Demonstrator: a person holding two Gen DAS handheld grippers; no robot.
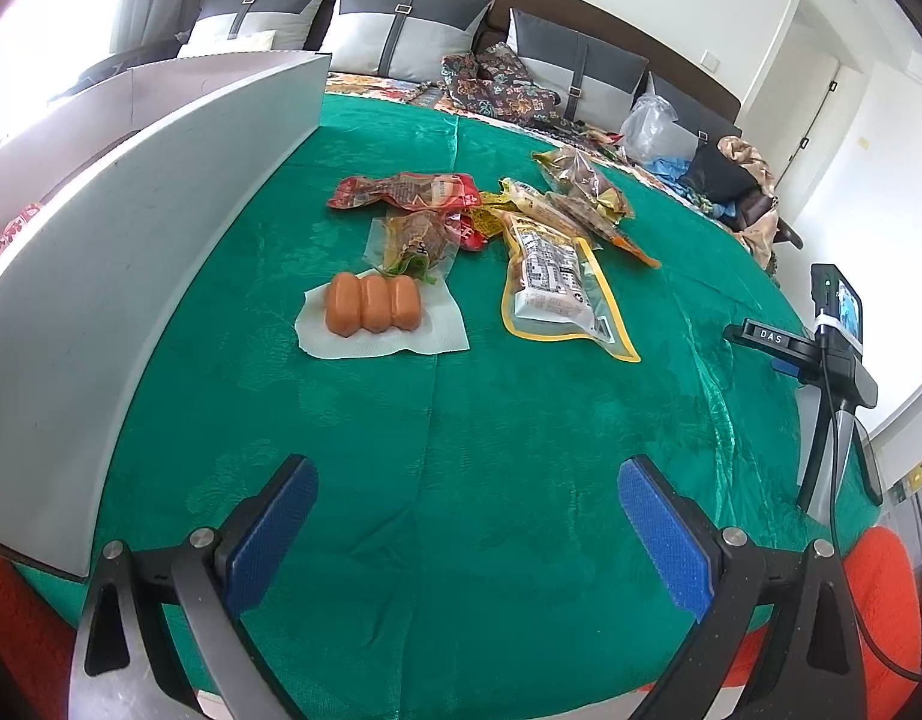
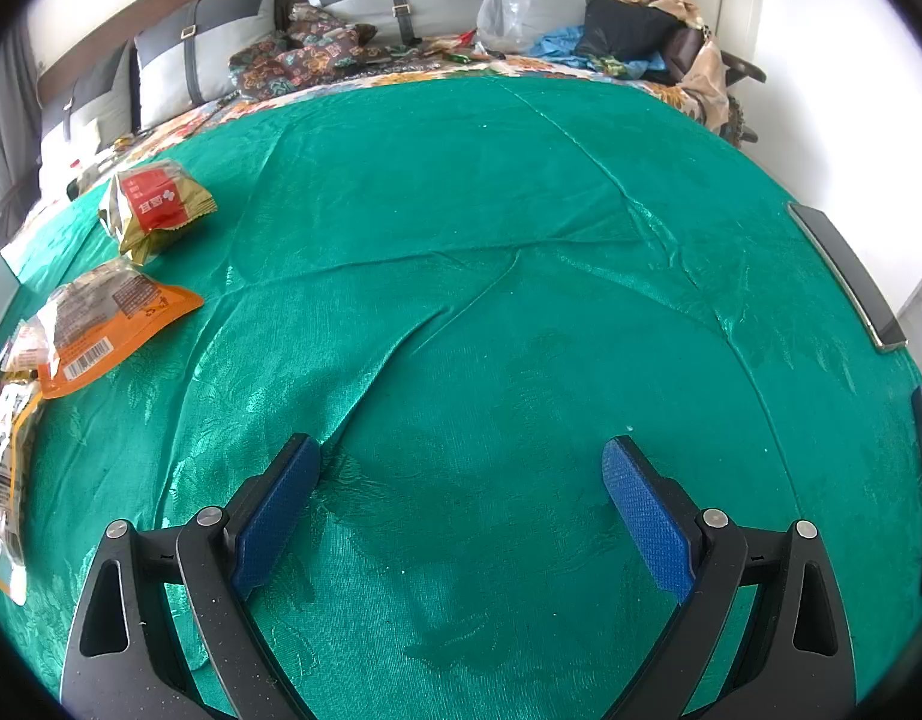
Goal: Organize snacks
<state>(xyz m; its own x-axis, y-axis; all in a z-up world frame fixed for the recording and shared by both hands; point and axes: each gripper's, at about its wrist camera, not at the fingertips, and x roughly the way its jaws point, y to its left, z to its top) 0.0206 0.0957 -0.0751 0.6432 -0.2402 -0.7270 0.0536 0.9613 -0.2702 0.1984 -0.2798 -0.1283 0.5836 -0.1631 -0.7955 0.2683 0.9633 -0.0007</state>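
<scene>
Green bed (image 1: 520, 420) | sausages (image 1: 372, 303) ahead of left gripper (image 1: 466, 531) (nearer); long axis crosswise | right gripper (image 2: 461, 516) off | both jaws spread, empty

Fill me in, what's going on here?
A person holds two grippers over a green cloth, sorting snacks. The left gripper and the right gripper are both open, holding nothing. A sealed sausage pack lies nearest the left gripper, with more snack packets behind it. A white box stands at the left. Nothing is picked up yet.
</scene>
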